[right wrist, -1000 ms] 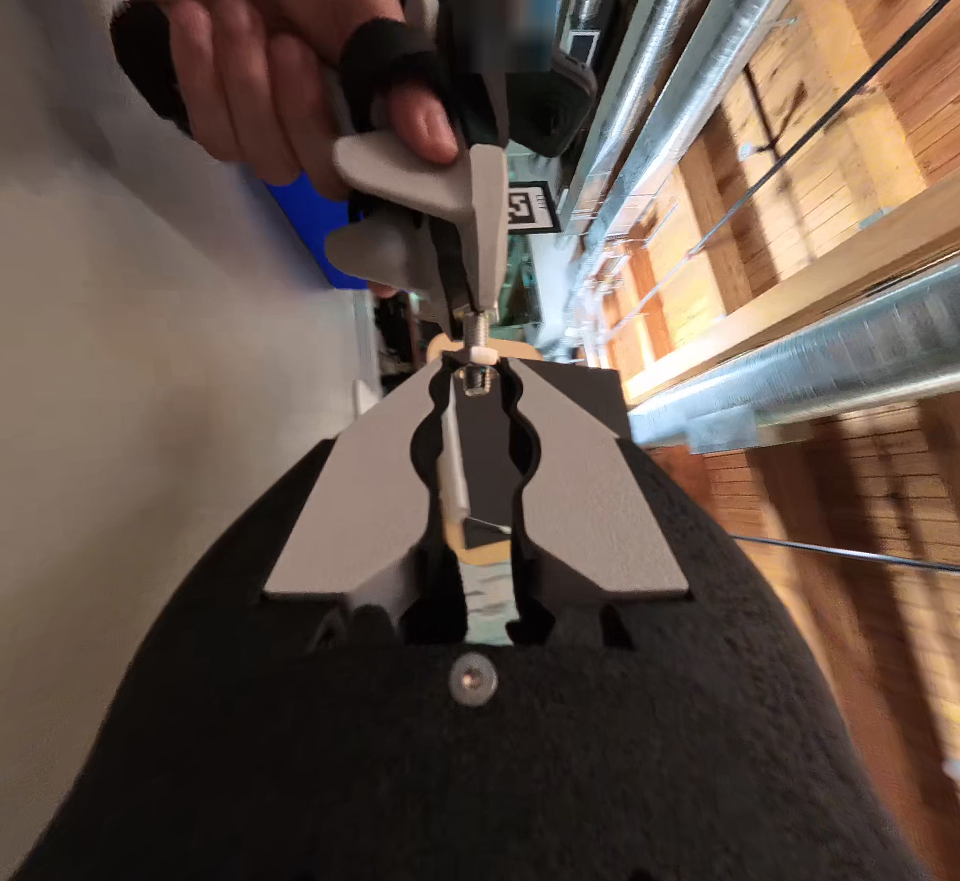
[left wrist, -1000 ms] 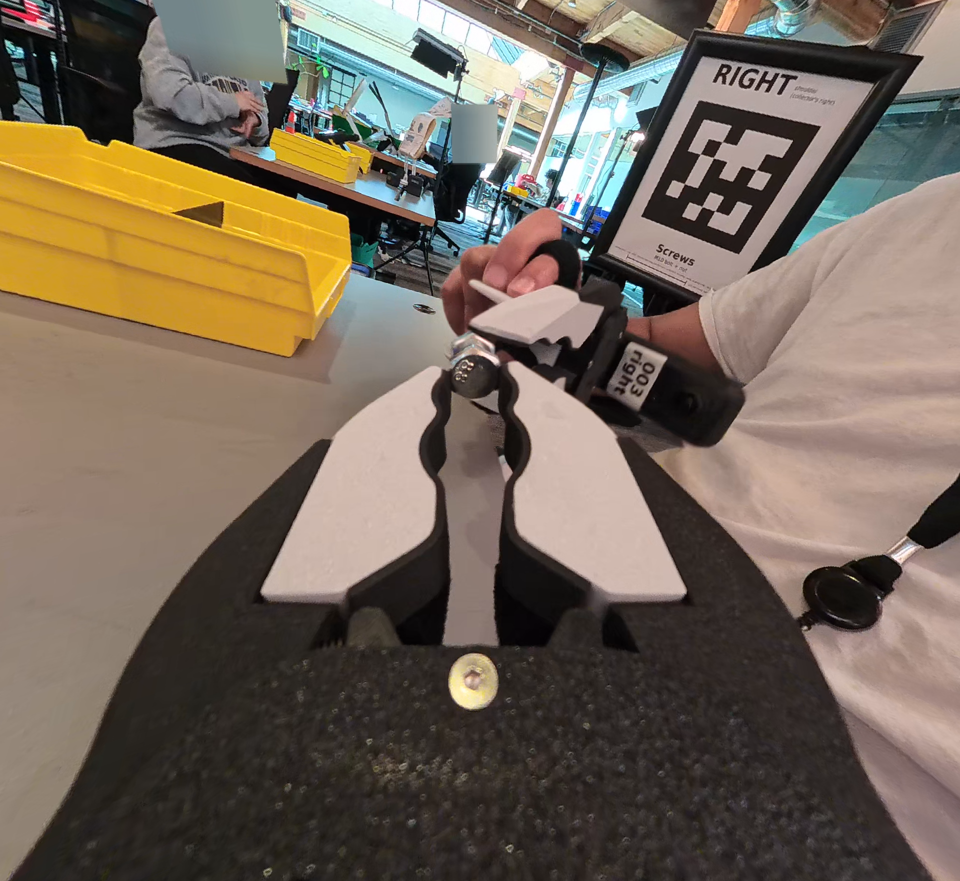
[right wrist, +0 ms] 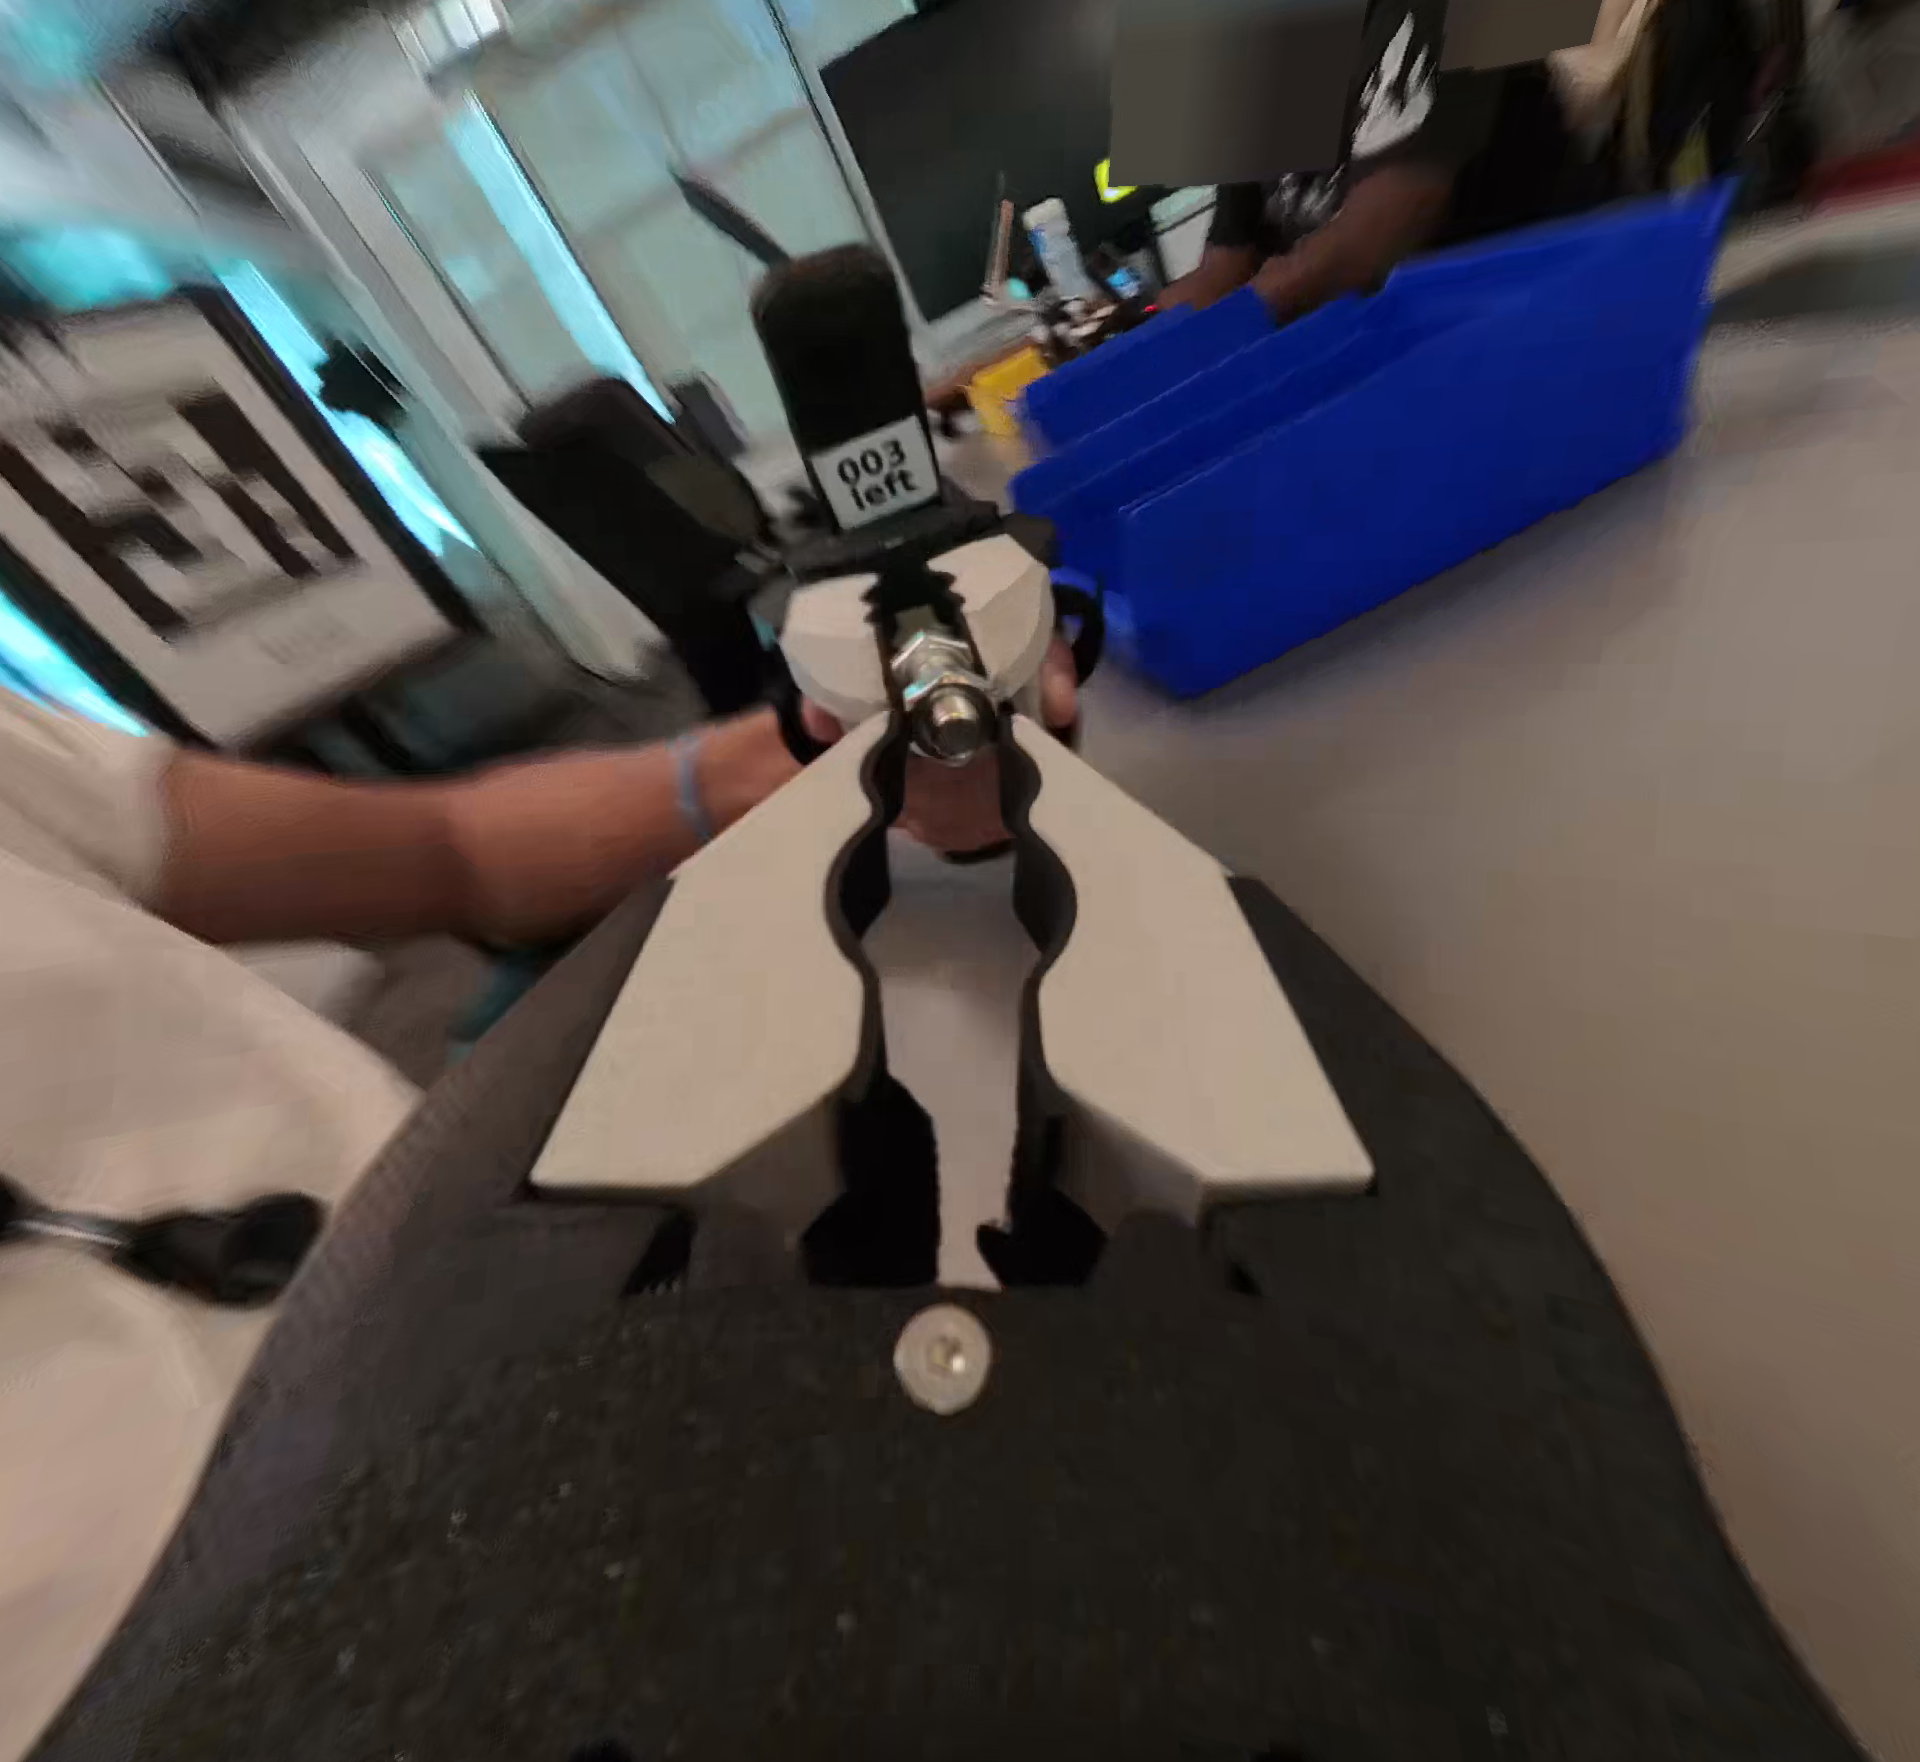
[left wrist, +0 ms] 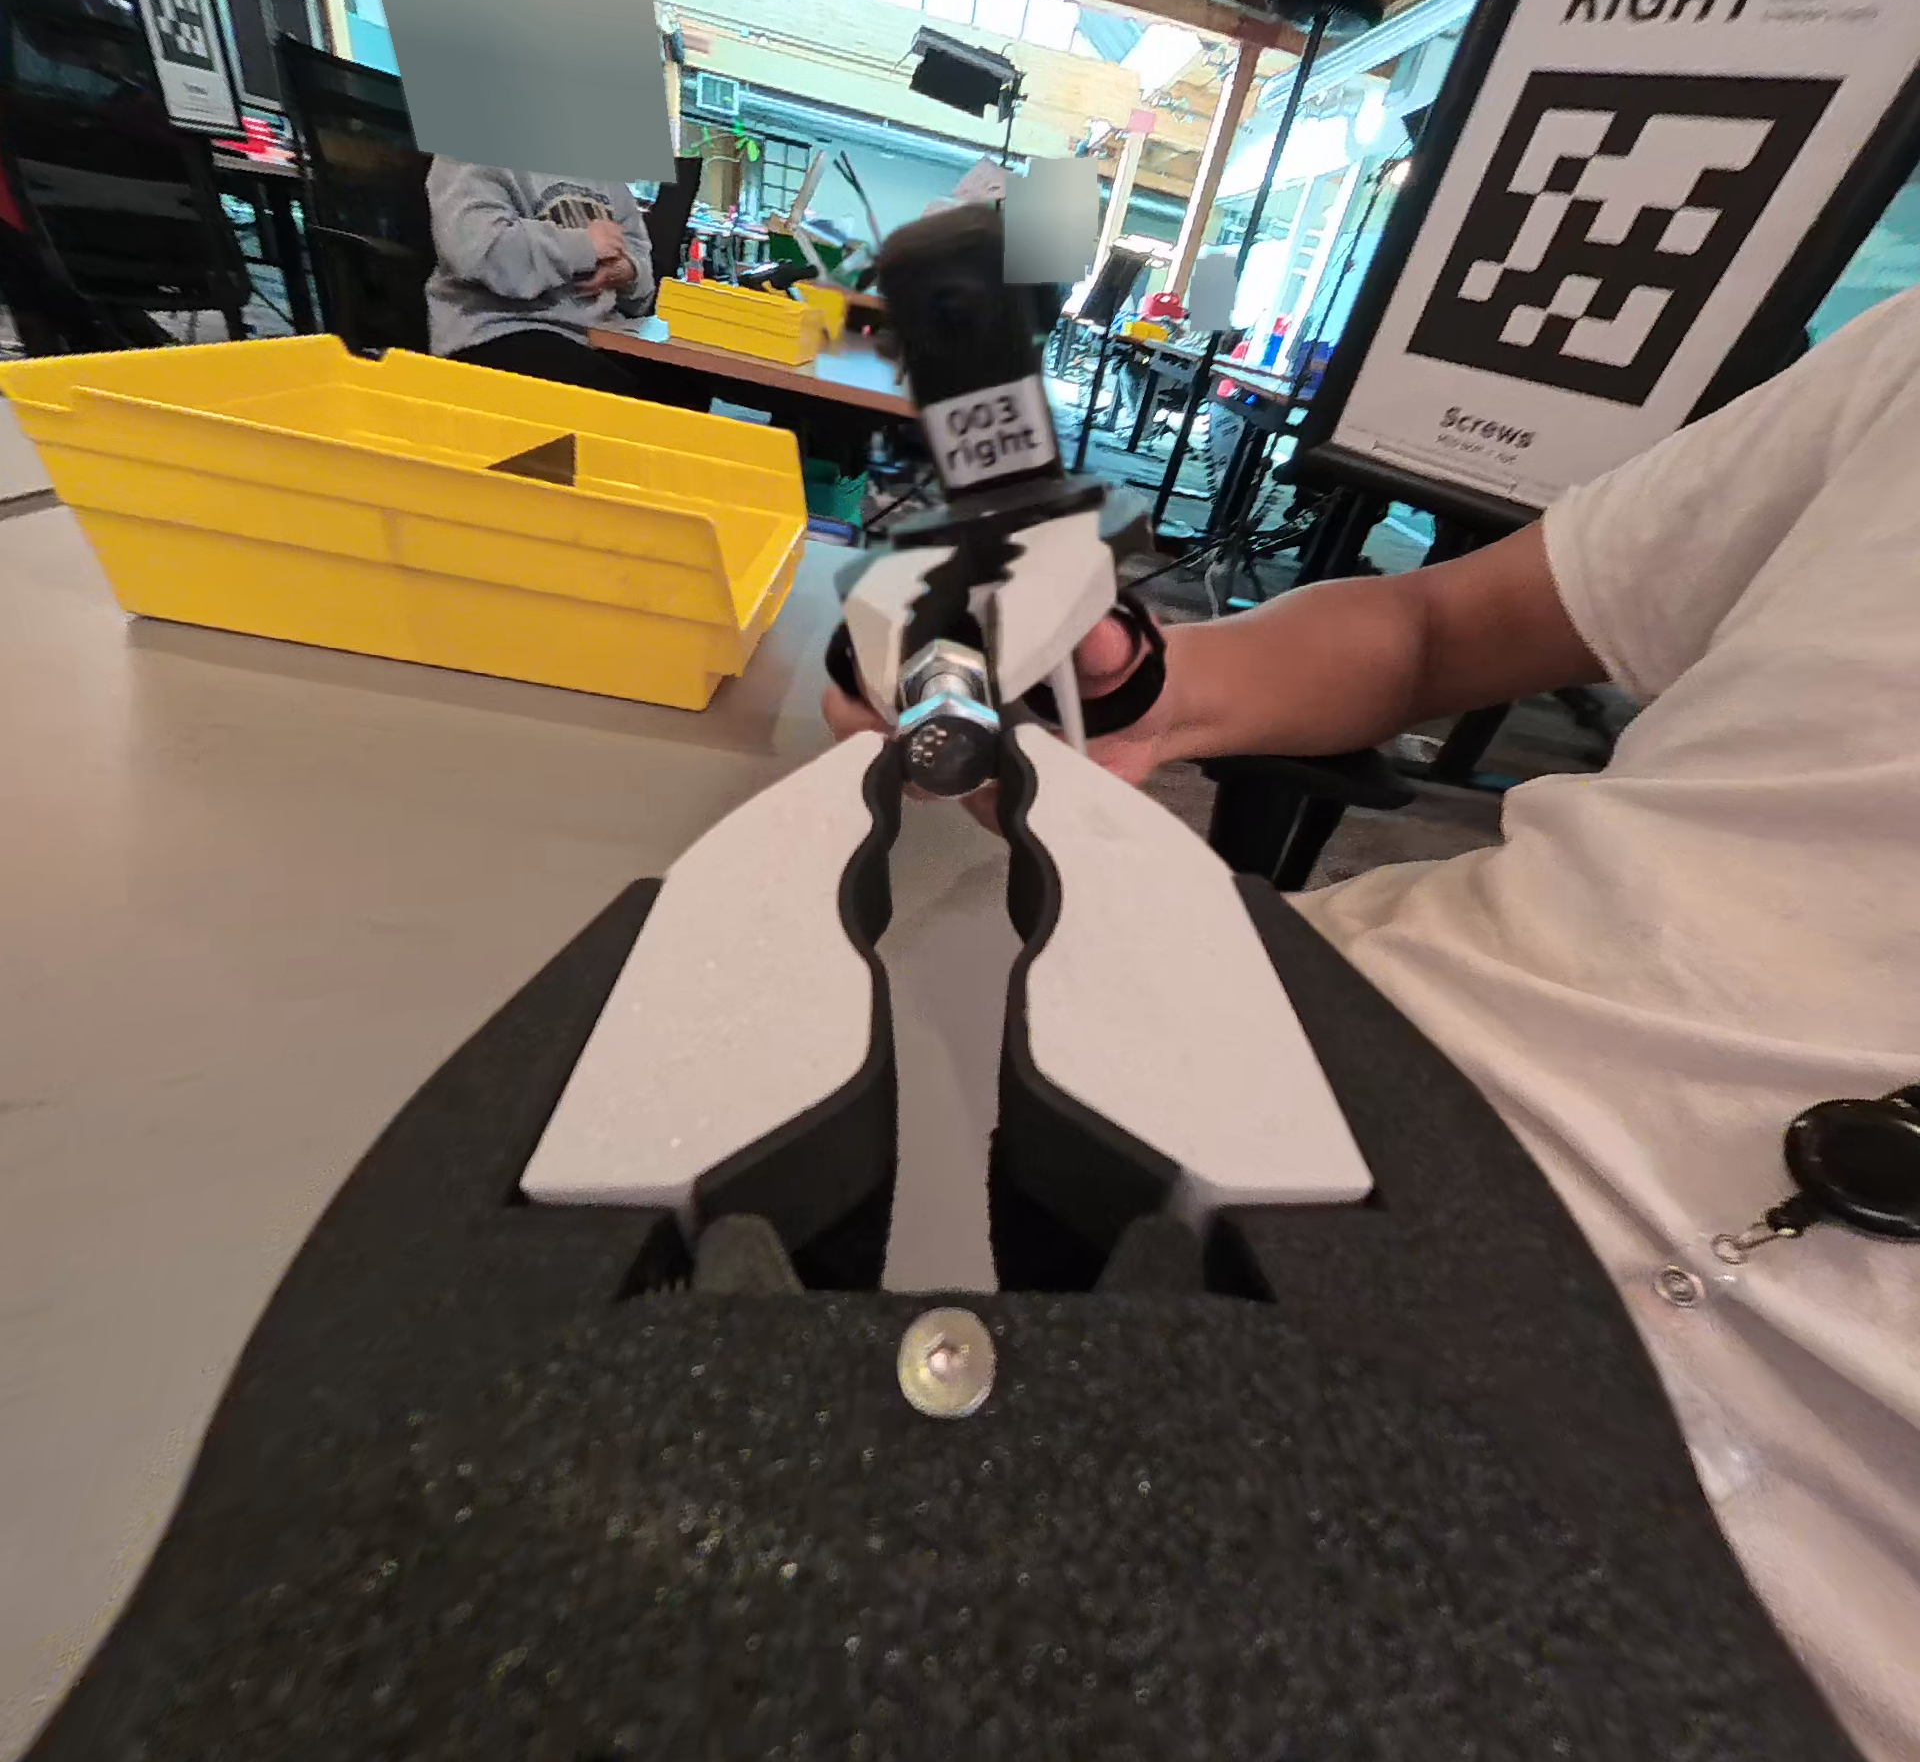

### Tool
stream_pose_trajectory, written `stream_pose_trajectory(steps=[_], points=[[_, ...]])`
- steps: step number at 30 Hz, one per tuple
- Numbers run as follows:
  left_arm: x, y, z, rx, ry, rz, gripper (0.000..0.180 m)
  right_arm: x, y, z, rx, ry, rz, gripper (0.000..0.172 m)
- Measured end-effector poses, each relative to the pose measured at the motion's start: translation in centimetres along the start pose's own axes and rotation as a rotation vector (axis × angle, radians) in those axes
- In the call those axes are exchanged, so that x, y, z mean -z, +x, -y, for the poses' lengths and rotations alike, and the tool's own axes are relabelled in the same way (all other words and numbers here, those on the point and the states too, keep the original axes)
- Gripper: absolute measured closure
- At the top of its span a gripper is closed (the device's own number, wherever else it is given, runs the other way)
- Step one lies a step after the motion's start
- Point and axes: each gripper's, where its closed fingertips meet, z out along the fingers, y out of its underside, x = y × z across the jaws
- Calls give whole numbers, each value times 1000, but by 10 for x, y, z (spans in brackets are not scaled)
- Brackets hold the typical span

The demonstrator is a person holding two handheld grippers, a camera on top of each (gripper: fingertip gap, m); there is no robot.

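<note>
Presently both grippers meet nose to nose on one steel bolt (left wrist: 943,756), held in the air above the grey surface (left wrist: 312,881). Left gripper (left wrist: 943,772): fingers (left wrist: 790,891) narrow, black pads pressed on either side of the bolt's hex head, whose flat face looks back at the left wrist camera. Beyond the head, the threaded shank carries a hex nut (left wrist: 940,668). Right gripper (right wrist: 948,746): fingers (right wrist: 1117,891) narrow as well, pads closed on the nut near the shank's free end, and the rounded tip of the shank pokes toward the right wrist camera. Behind the bolt in the left view, the right gripper body stands upright with a white label on its black handle, a hand (left wrist: 1132,736) wrapped round it. Left of the bolt and farther back, a yellow bin (left wrist: 416,517) sits on the surface. Right of the bolt and farther back, a framed marker sign (left wrist: 1621,185) stands upright. In the right view a blue bin (right wrist: 1382,465) lies beyond the bolt, to its right.
</note>
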Motion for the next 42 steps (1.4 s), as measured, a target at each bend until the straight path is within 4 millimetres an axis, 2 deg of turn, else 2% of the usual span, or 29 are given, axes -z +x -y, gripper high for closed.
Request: stream_pose_trajectory(steps=[7, 9, 10, 13, 15, 16, 19, 21, 24, 27, 30, 33, 37, 39, 40, 42], points=[[-7, 10, -4, 22, -24, -56, 163, 11, -4, -5, 1552, -224, -515, 155], [-8, 11, -6, 24, -30, -64, 163, 12, -7, -4, 1864, -244, -630, 155], [-8, 12, -5, 28, -23, -70, 163, 12, -8, -4, 1920, -230, -652, 155], [-5, 9, -2, 24, -12, -51, 164, 13, -15, 1, 1859, -147, -628, 143], [-3, 6, -1, 20, -5, -33, 163, 14, -10, 5, 1653, -133, -605, 134], [-1, 5, 0, 15, 0, -23, 163, 13, -5, 5, 1496, -130, -575, 127], [1, 1, 4, -4, 16, 2, 164, 10, 12, -2, 906, -120, -427, 123], [2, -1, 3, -28, 6, 22, 164, 5, 8, -14, 471, -125, -211, 123], [2, -3, 0, -67, -20, 45, 164, 2, 9, -18, -76, -97, -9, 124], [0, -2, -4, -109, -45, 57, 163, 2, 1, -16, -484, -73, 211, 124], [-3, 1, -6, -161, -57, 60, 164, 4, 1, -12, -756, -25, 358, 132], [-4, 1, -8, -194, -70, 67, 163, 6, 2, -11, -789, -16, 383, 155], [-4, 1, -9, -184, -72, 64, 163, 6, 3, -10, -627, -43, 303, 155], [-4, 1, -7, -159, -58, 55, 163, 6, 2, -7, -419, -44, 222, 155], [-3, 1, -7, -139, -51, 43, 163, 5, 1, -5, -257, -54, 164, 155], [-3, 5, -4, -102, -33, 11, 163, 6, -3, -4, 176, -89, 24, 155]])
